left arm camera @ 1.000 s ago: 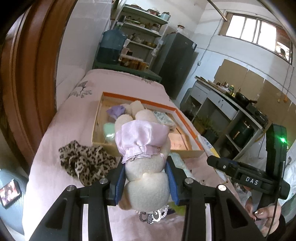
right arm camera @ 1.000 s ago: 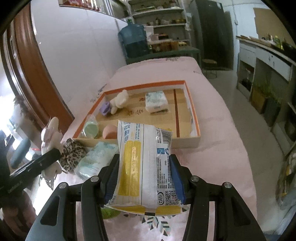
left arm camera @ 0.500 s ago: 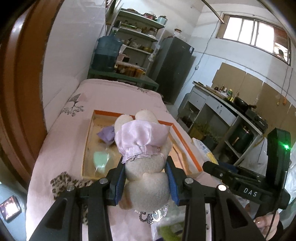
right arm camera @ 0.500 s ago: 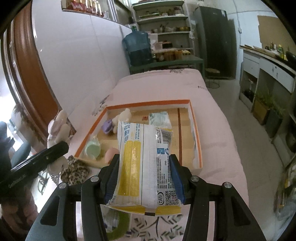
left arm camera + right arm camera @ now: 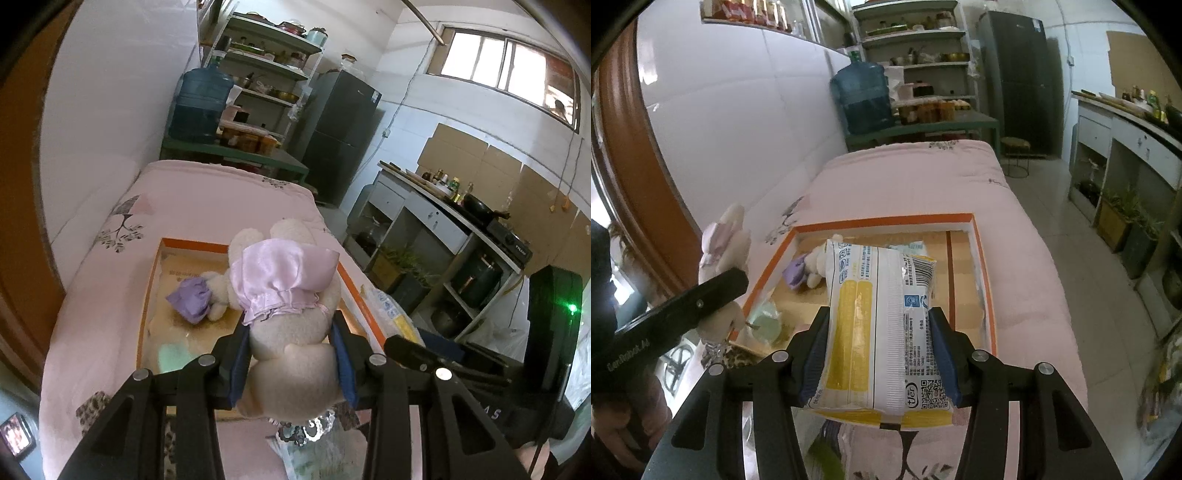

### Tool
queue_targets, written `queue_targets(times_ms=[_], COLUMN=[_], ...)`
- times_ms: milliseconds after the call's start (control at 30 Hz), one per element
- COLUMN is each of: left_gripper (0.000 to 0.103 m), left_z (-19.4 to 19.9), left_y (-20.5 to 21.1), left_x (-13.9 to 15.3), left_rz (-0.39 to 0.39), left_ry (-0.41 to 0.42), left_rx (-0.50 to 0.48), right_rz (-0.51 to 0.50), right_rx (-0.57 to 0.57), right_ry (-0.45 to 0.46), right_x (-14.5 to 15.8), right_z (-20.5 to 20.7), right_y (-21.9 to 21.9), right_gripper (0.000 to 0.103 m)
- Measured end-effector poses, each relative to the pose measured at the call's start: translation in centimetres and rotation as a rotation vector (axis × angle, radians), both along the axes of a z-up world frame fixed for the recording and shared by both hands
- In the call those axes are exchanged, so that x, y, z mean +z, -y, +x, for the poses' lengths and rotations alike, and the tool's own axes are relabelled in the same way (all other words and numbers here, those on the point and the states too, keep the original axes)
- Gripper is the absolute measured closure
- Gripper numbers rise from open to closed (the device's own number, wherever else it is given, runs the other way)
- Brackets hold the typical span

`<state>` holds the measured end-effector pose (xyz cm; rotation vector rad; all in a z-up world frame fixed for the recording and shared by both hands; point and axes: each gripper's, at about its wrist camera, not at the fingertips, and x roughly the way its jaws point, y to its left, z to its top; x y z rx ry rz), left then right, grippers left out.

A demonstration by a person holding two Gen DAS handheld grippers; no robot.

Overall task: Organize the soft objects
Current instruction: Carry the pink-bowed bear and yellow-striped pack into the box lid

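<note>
Left tongs clamp plush bunny; right tongs clamp tissue pack

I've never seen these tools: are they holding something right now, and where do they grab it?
Left gripper pinches a plush bunny around its lower body. Right gripper clamps a yellow-and-white packet by its side edges.

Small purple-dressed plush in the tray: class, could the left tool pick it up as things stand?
Probably not yet. The left tool is shut on a plush in a pink dress, so it has no free grip. The small purple-dressed plush lies uncovered in the tray.
</note>
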<state>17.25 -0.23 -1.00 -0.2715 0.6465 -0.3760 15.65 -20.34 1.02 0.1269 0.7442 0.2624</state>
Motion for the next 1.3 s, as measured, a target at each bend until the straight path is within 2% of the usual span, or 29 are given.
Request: queue_targets(times_ms=[567, 1300], left_gripper=[0.062, 0.062], left_z=[4.4, 7.1], left_y=[0.7, 1.1], left_x=[-1.8, -3.8], left_rz=[-0.001, 0.038], left_ry=[-0.052, -0.104], left_rx=[-0.005, -0.002], right_rz=[-0.006, -0.030], right_rx=[0.006, 0.020], right_ry=[-0.031, -0.083], right_x=[-1.7, -4.3], right_z=[4.2, 8.1], right_y=[-0.1, -0.1], right_gripper=[0.050, 0.050])
